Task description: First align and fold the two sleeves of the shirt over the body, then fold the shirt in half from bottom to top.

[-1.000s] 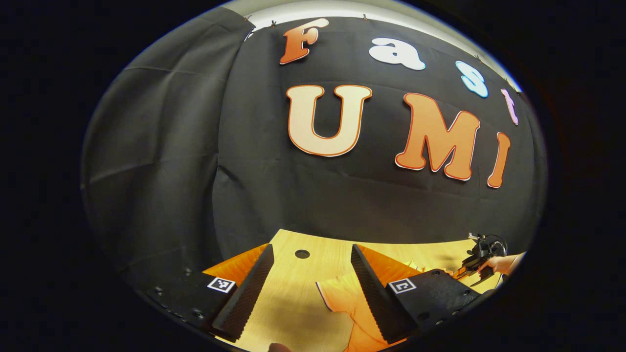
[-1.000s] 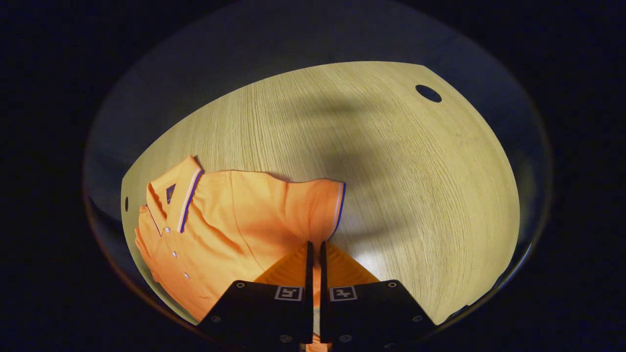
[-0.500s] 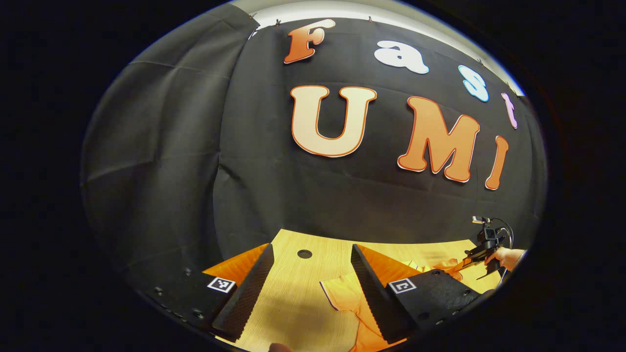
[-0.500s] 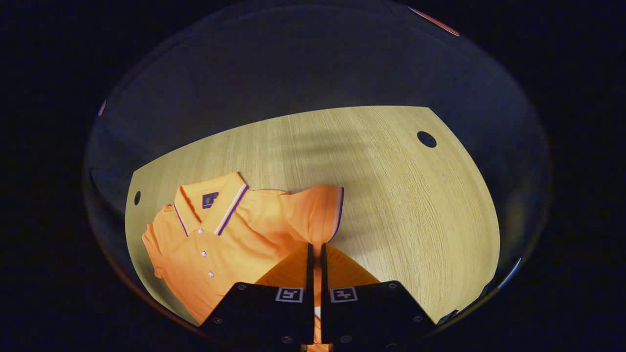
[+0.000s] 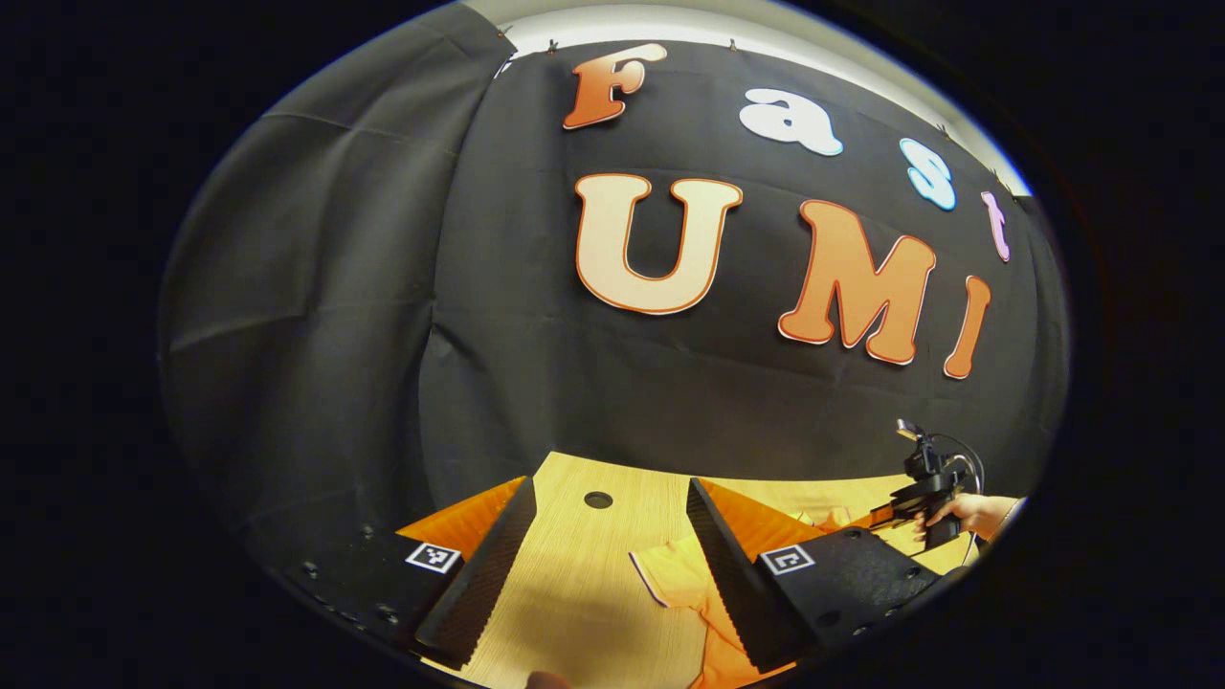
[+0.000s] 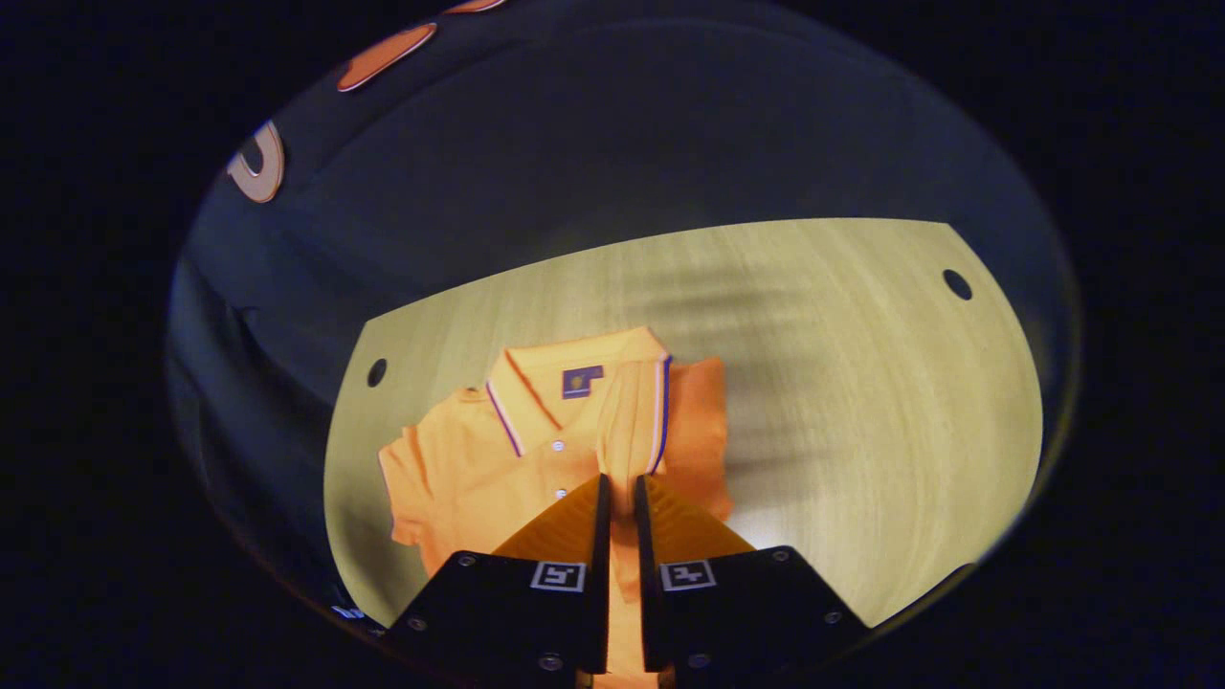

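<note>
An orange polo shirt [image 6: 478, 469] with a striped collar lies on the wooden table [image 6: 861, 402]. My right gripper [image 6: 619, 490] is shut on one sleeve [image 6: 636, 421], which it holds up and over the shirt's body, its blue-trimmed cuff next to the collar. In the left gripper view, my left gripper [image 5: 611, 484] stands open low over the table with nothing between its fingers. The shirt's other sleeve [image 5: 675, 579] lies flat beside its right finger. Farther off, the right gripper [image 5: 909, 507] is seen in a hand [image 5: 971, 512].
The table has small round holes [image 6: 956, 283] [image 6: 376, 371] [image 5: 598, 500] near its corners. Black cloth walls [image 5: 335, 335] close the booth behind and to the side of the table. Bare wood [image 6: 909, 459] lies beside the shirt.
My right gripper has carried the sleeve from beside the body up and across to the collar. The left gripper has stayed open and almost still.
</note>
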Demonstrator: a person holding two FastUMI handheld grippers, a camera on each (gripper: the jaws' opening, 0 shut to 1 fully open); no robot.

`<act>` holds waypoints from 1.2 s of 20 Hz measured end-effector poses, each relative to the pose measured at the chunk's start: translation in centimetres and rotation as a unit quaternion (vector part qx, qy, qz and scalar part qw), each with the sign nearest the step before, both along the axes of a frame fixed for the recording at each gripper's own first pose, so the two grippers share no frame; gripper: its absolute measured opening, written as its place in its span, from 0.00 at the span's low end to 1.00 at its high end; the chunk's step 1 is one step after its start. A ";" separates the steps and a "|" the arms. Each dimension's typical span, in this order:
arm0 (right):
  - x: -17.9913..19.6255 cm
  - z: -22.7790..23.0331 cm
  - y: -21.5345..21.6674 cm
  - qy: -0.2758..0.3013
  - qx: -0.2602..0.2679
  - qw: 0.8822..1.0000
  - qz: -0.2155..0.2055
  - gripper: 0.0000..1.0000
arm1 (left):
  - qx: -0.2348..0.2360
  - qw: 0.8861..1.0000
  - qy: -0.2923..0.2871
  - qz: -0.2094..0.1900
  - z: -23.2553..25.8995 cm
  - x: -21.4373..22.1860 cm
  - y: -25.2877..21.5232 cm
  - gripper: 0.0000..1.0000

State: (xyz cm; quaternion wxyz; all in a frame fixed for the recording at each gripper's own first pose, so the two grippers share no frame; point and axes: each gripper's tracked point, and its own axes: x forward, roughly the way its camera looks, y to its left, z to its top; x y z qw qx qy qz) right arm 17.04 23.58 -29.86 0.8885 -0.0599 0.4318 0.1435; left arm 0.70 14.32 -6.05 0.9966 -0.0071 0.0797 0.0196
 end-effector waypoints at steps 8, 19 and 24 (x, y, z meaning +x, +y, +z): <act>-0.1 2.5 1.0 -0.064 0.012 0.998 0.008 0.99 | -0.024 0.999 0.020 -0.008 -1.2 0.2 -0.3 0.97; -3.2 12.9 -1.5 -0.214 0.013 0.976 0.031 0.99 | -0.106 0.972 0.202 -0.056 -11.2 3.5 -7.3 0.98; -6.6 17.6 -2.0 -0.256 0.036 0.964 0.055 0.98 | -0.120 0.937 0.325 -0.037 -16.6 6.9 -8.5 0.98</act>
